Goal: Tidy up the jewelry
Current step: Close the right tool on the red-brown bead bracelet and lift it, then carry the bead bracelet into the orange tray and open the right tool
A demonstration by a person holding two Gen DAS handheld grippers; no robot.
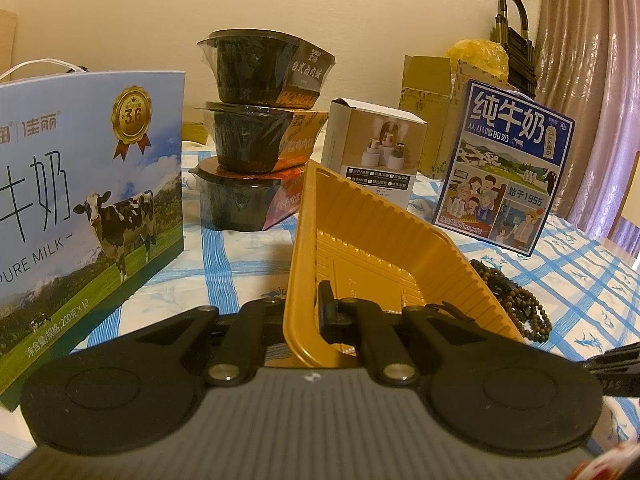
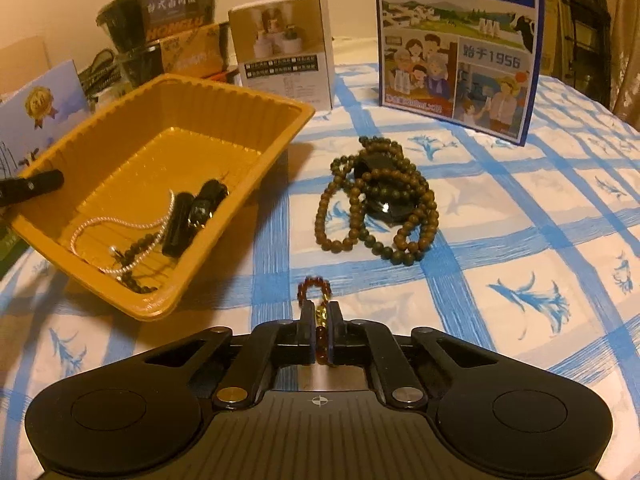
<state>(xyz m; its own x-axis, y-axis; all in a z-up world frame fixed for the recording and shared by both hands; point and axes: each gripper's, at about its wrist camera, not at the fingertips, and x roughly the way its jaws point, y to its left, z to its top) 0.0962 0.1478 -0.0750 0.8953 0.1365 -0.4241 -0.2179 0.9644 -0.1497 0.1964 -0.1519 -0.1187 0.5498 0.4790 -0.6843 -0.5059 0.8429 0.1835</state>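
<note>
My left gripper (image 1: 306, 312) is shut on the near wall of a gold plastic tray (image 1: 360, 216) and tilts it up. In the right wrist view the tray (image 2: 120, 116) holds a pearl chain (image 2: 120, 222), dark beads and two black pieces (image 2: 192, 216); a left finger (image 2: 32, 186) grips its left rim. My right gripper (image 2: 320, 316) is shut on a red bead bracelet (image 2: 314, 284) just above the cloth. A pile of brown bead necklaces (image 2: 380, 204) lies on the cloth beyond it, also showing in the left wrist view (image 1: 516, 300).
The table has a blue-checked white cloth (image 2: 520, 240). A blue milk carton (image 2: 460, 40) stands behind the beads, a small white box (image 2: 284, 52) behind the tray, stacked black bowls (image 1: 256, 132) and a large milk box (image 1: 80, 200) to the left.
</note>
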